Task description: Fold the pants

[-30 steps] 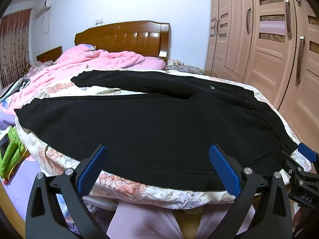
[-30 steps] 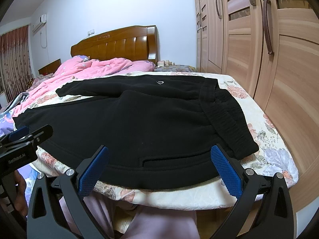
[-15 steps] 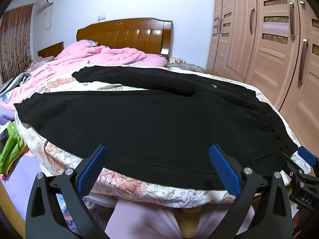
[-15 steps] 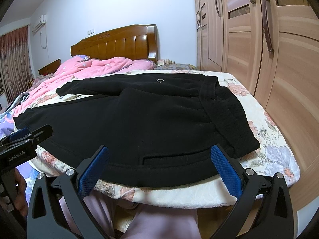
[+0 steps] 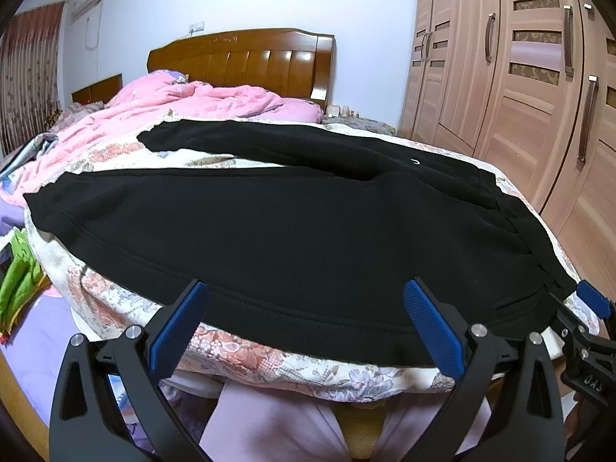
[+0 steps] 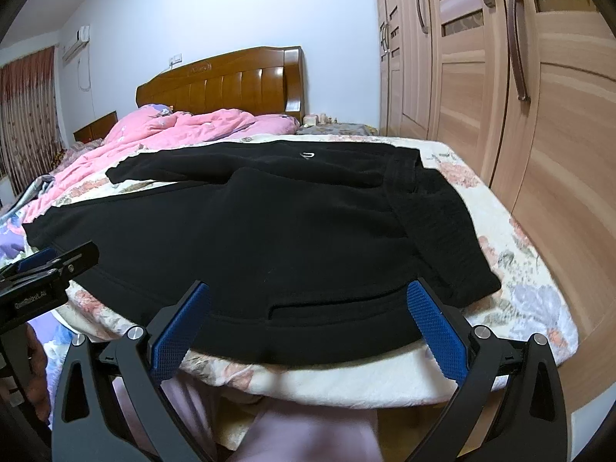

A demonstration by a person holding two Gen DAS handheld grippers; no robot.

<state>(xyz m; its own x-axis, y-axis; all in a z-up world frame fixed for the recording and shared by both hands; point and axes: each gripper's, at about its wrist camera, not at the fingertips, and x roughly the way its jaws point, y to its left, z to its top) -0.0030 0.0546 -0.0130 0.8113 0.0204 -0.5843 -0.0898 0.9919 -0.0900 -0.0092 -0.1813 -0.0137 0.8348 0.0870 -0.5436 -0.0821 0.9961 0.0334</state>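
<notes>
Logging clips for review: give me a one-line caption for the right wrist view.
Open right gripper poised at the near hem of black pants spread flat on a floral bedspread, left gripper alongside.

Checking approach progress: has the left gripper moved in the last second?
Yes. The left gripper has edged rightward: the wooden headboard and black pants drifted left in its view.

My left gripper [image 5: 306, 325] is level and points forward, its two blue-padded fingers [image 5: 175, 327] spread wide with nothing between them. My right gripper [image 6: 308, 323] is in the same pose: level, fingers [image 6: 437, 333] wide apart, nothing clamped. The two grippers are side by side and near each other; each appears at the edge of the other's wrist view. My legs [image 5: 277, 429], in pale lilac fabric, show below both grippers.
</notes>
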